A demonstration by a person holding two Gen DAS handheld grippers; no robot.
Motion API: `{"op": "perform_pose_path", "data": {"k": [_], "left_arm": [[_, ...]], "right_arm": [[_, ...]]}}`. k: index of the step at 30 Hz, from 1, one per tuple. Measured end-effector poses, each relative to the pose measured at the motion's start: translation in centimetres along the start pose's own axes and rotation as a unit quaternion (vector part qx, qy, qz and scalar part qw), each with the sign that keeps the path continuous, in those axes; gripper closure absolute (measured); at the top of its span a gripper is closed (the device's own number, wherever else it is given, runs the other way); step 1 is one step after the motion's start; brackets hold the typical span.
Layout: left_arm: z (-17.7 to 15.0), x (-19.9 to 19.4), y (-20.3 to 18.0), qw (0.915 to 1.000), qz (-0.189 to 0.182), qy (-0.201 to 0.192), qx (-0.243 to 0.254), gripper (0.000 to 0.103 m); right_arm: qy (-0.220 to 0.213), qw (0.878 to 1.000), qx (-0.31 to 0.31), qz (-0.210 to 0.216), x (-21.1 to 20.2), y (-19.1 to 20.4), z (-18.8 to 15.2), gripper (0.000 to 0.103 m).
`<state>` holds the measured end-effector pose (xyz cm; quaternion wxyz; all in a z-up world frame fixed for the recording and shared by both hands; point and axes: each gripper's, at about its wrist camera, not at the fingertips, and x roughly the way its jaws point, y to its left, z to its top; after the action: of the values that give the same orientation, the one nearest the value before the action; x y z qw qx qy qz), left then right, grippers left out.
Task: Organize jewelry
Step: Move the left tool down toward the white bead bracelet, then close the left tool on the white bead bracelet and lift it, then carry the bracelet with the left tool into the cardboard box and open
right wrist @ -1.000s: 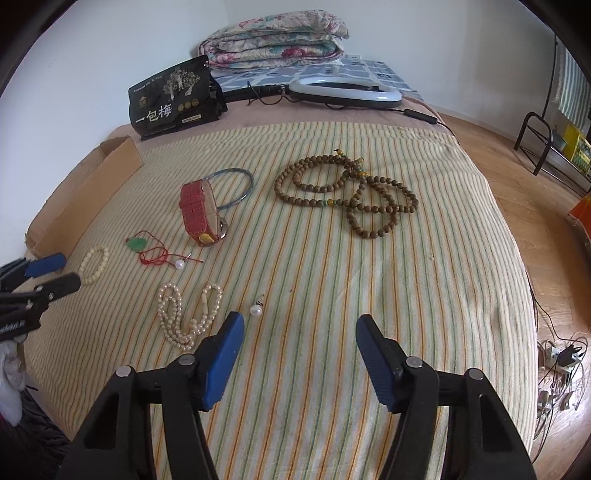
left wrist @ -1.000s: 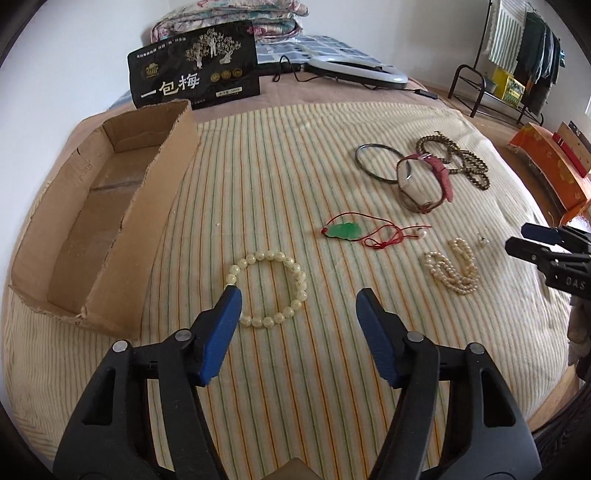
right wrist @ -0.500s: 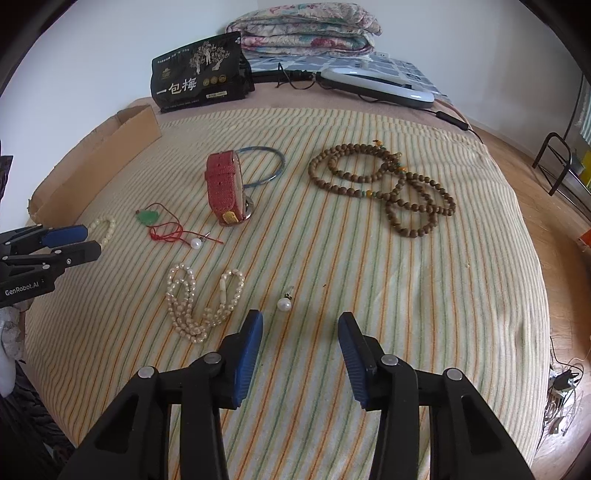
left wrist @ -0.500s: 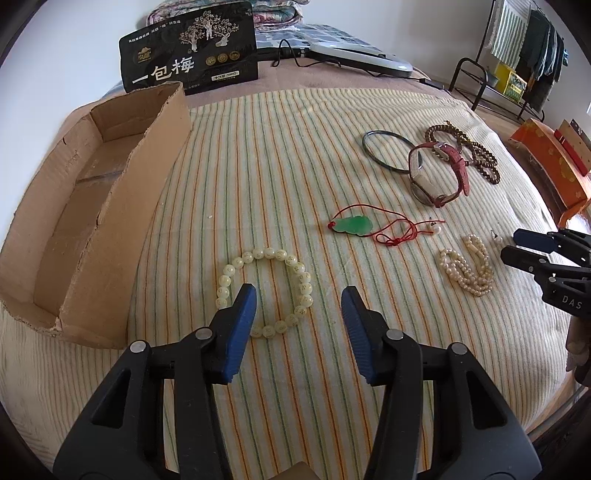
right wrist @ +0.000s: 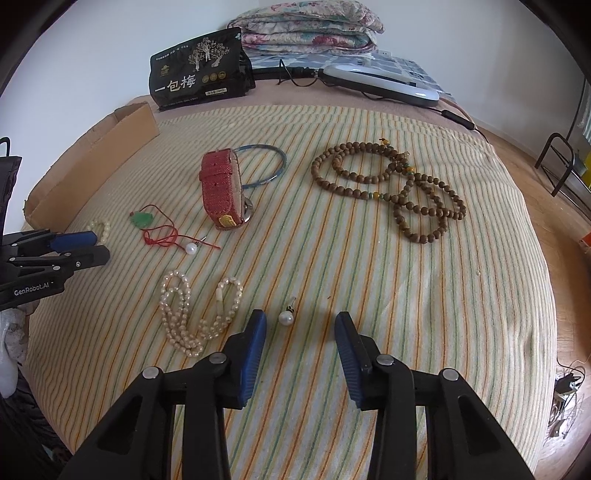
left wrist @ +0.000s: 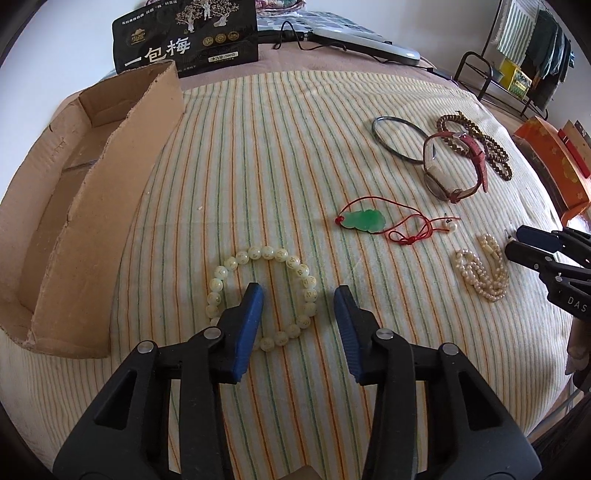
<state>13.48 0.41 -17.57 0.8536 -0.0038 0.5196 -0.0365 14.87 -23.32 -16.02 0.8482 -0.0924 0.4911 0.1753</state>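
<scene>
Left wrist view, from its left edge: a torn cardboard box (left wrist: 70, 206) lies open on the striped bedspread (left wrist: 266, 147), with a black printed bag (left wrist: 184, 35) standing behind it. Just beside the box rests a pale bead bracelet (left wrist: 258, 295) — the left gripper (left wrist: 297, 302) hangs over it with jaws spread wide and holding nothing, the left blue pad inside the ring and the right pad outside it. Further right lie a green pendant on a red cord (left wrist: 364, 220), a dark bangle (left wrist: 397, 138) touching a red-strapped watch (left wrist: 456, 166), brown wooden beads (left wrist: 495, 155) behind, and a pearl strand (left wrist: 480, 273) near the bed's edge.

Right wrist view, left to right: the pearl strand (right wrist: 195, 314) sits just left of the right gripper (right wrist: 299, 332), whose jaws are also wide apart and empty — a single pearl drop (right wrist: 286, 317) lies between the pads, nearer the left one, not touched. The wooden beads (right wrist: 391, 192) lie well apart, up to the right.
</scene>
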Motion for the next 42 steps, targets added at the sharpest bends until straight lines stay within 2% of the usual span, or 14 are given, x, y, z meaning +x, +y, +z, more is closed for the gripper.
{"op": "perform_pose_path", "data": {"k": [4, 6, 9, 11, 14, 18, 27, 42], "left_arm": [[-0.1, 0.1, 0.0, 1.0, -0.003, -0.003, 0.003, 0.064], [-0.1, 0.1, 0.0, 1.0, -0.005, -0.004, 0.003, 0.067], [0.0, 0.0, 0.0, 0.9999, -0.008, -0.006, 0.004, 0.078], [0.0, 0.0, 0.0, 0.9999, -0.017, -0.004, 0.0, 0.089], [0.0, -0.1, 0.0, 0.9996, -0.028, 0.001, -0.005, 0.096], [0.0, -0.4, 0.4, 0.9989, -0.045, 0.002, -0.016, 0.098], [-0.1, -2.4, 0.9, 0.9977, -0.06, -0.017, -0.029, 0.098], [1.0, -7.3, 2.2, 0.9924, -0.086, -0.07, -0.053, 0.098]], "right_arm": [[0.003, 1.0, -0.008, -0.002, 0.3, 0.3, 0.2, 0.071], [0.003, 1.0, -0.011, -0.004, 0.4, 0.4, 0.2, 0.08], [0.004, 1.0, -0.012, 0.001, 0.4, 0.6, 0.2, 0.093], [0.006, 1.0, -0.015, 0.001, 0.4, 0.8, 0.2, 0.097], [0.006, 1.0, -0.017, 0.0, 0.3, 1.0, 0.2, 0.097], [0.003, 1.0, -0.017, 0.0, 0.0, 1.0, 0.2, 0.097], [-0.01, 1.0, -0.012, -0.005, -1.2, 1.0, 0.5, 0.097], [-0.048, 0.999, -0.009, -0.006, -3.9, 2.0, 1.8, 0.097]]}}
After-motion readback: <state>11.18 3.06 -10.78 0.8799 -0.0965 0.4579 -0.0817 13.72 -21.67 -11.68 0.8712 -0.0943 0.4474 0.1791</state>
